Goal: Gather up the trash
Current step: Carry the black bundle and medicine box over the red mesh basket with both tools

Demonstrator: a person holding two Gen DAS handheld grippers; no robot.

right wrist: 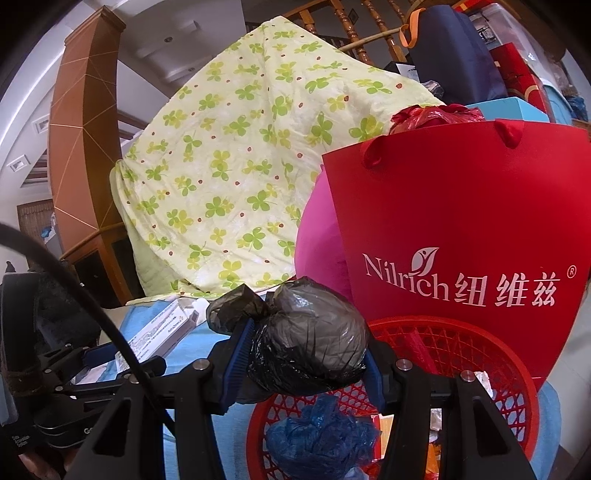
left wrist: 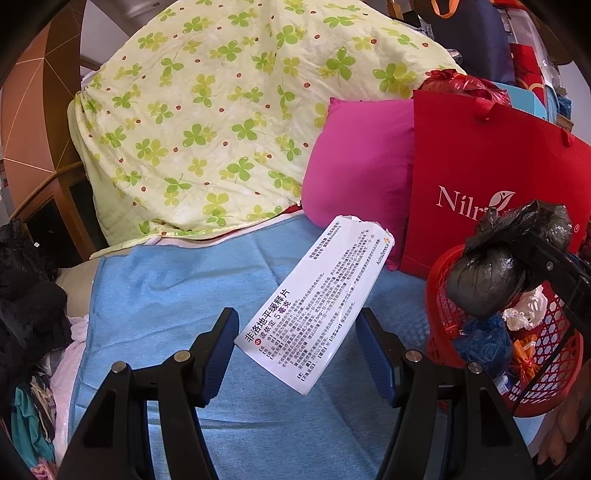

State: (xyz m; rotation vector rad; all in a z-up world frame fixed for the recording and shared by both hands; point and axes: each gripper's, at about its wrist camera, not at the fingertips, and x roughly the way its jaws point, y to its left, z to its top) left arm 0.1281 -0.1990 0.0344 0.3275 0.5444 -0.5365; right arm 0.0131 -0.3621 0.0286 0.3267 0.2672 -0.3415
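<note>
We work over a bed spread with a blue sheet [left wrist: 166, 288]. Ahead of both grippers a quilt [left wrist: 207, 122] with green clover print is heaped high, and behind it we see wooden railing [right wrist: 354, 26] and a brown pillar [right wrist: 85, 140]. To the right of the quilt a pink pillow [left wrist: 362, 173] leans against a red paper bag [left wrist: 491, 184] with white lettering; stacked boxes and a dark blue bag rise behind them. A red mesh basket [right wrist: 461, 347] stands on the sheet in front of the paper bag, directly under our right gripper [right wrist: 303, 358].

The right gripper is clamped on a black bag [right wrist: 314, 332], knotted and bulging, both blue pads pressed into its sides, held above the basket's opening. Below it in the basket lie a blue crumpled wad [right wrist: 321, 432], white tissue and some orange wrapping.

Our left gripper [left wrist: 297, 350] stands apart, about half open, pads clear of anything. A white box [left wrist: 317, 302], flattened and printed with small text, lies on the sheet between and just beyond its fingers, slanting up to the right; we cannot tell whether its right edge touches the right pad.

At the far left, dark clothing is piled, too murky to sort out. The basket's near rim is cut off by the right gripper's fingers, and much of its contents is hidden.
</note>
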